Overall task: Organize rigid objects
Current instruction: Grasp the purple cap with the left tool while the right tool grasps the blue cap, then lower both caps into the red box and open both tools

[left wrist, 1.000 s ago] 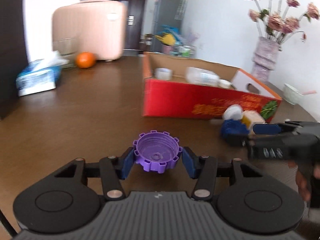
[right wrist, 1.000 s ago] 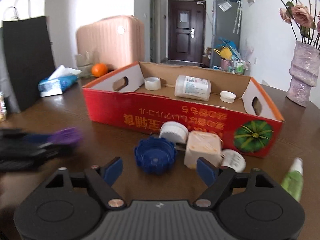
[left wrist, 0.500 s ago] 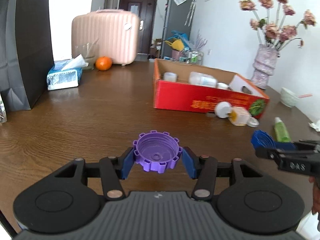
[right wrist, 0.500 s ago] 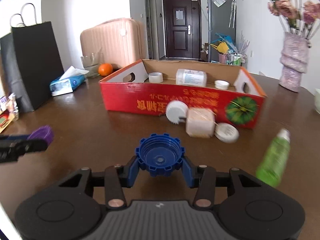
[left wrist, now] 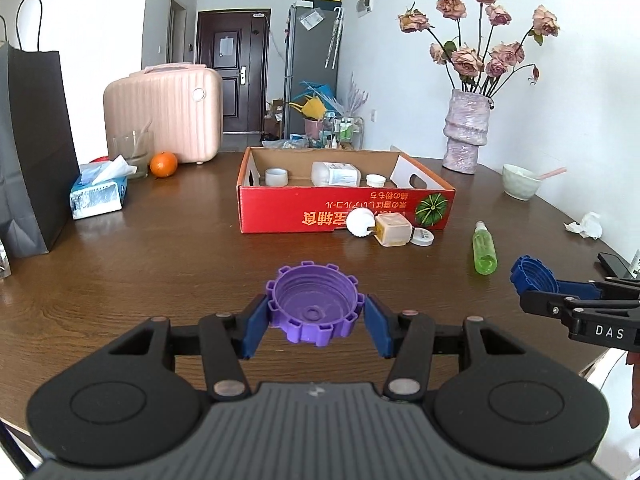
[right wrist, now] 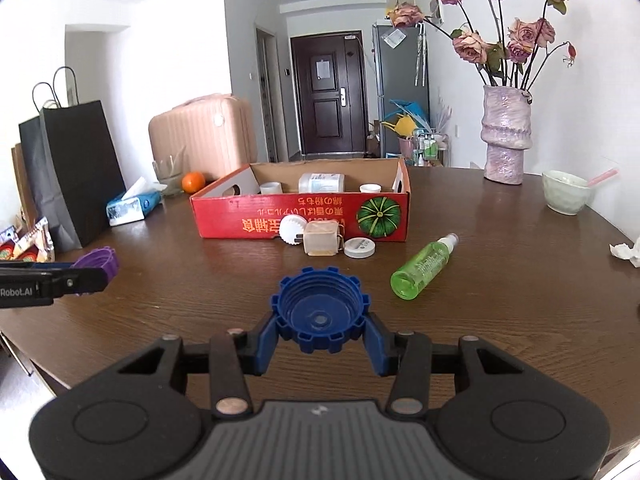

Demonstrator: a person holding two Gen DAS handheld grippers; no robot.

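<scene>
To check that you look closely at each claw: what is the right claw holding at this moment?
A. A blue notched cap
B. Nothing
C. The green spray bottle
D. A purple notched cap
A. In the right wrist view the right claw has its pads pressed on both sides of the blue notched cap, held above the table.

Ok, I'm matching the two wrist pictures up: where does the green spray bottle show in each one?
Left wrist view: the green spray bottle lies right of centre on the table, right of the red box.
Right wrist view: the green spray bottle lies right of centre, cap toward the box's right corner.
Shared landmark: the red box, pumpkin picture on its front.
</scene>
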